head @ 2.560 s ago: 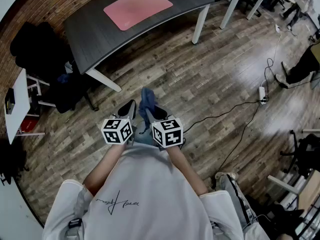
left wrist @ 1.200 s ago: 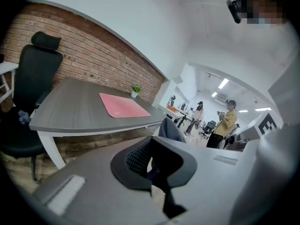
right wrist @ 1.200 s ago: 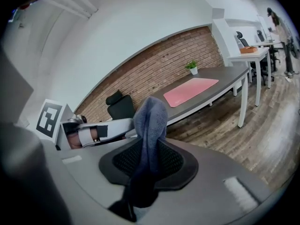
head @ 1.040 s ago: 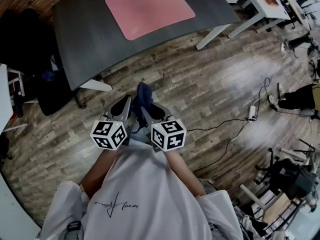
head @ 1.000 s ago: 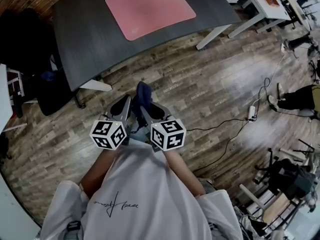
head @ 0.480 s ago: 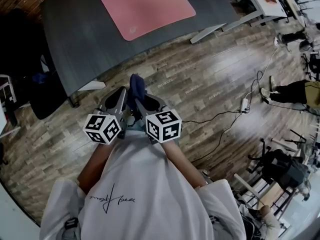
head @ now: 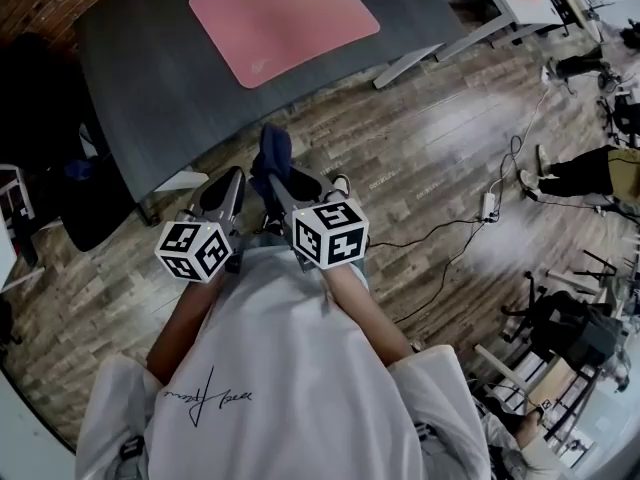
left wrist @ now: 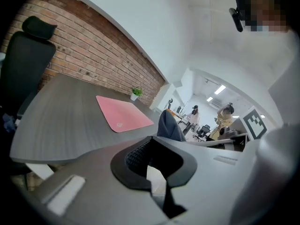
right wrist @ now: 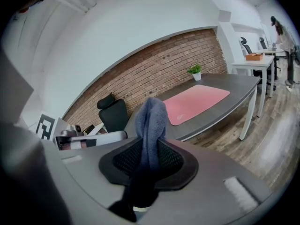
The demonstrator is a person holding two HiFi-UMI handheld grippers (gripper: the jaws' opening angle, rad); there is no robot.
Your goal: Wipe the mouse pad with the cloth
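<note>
Looking down in the head view, the pink mouse pad (head: 285,20) lies on the dark table (head: 140,78) at twelve o'clock, well apart from both grippers. The right gripper (head: 283,181) sits near frame centre, clamped on the blue cloth (head: 272,151), which sticks out toward twelve o'clock. The left gripper (head: 226,188) is just beside it at nine o'clock.

In the left gripper view, that gripper's (left wrist: 154,156) jaws stand slightly apart with nothing between them. The mouse pad (left wrist: 123,114) shows at eleven o'clock, and the cloth (left wrist: 169,125) pokes up at one o'clock.

In the right gripper view, the jaws are closed on the cloth (right wrist: 151,125), which rises upright at twelve o'clock. The mouse pad (right wrist: 197,102) lies flat at two o'clock, and a small potted plant (right wrist: 195,71) stands beyond it.
</note>
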